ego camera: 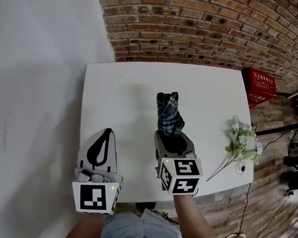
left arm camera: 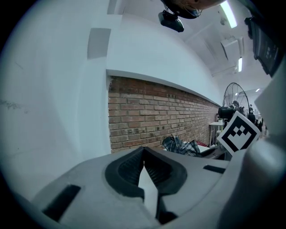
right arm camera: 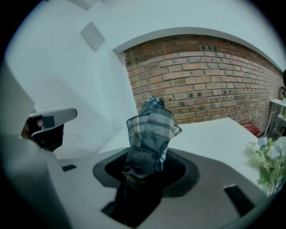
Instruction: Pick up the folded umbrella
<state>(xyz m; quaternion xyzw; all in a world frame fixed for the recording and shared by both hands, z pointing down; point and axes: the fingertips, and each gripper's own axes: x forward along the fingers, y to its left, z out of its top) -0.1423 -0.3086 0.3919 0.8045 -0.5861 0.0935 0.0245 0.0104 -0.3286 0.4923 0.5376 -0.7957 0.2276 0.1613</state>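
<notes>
The folded umbrella, dark plaid fabric, stands up out of my right gripper, which is shut on its lower end above the white table. In the right gripper view the umbrella rises from between the jaws of the right gripper, tip toward the brick wall. My left gripper hovers at the table's near left edge, shut with nothing in it. In the left gripper view the left gripper has its jaw tips touching, and the umbrella shows to the right beyond them.
A bunch of artificial flowers lies at the table's right edge, seen too as flowers. A red crate sits on the floor by the brick wall. A white wall runs along the left.
</notes>
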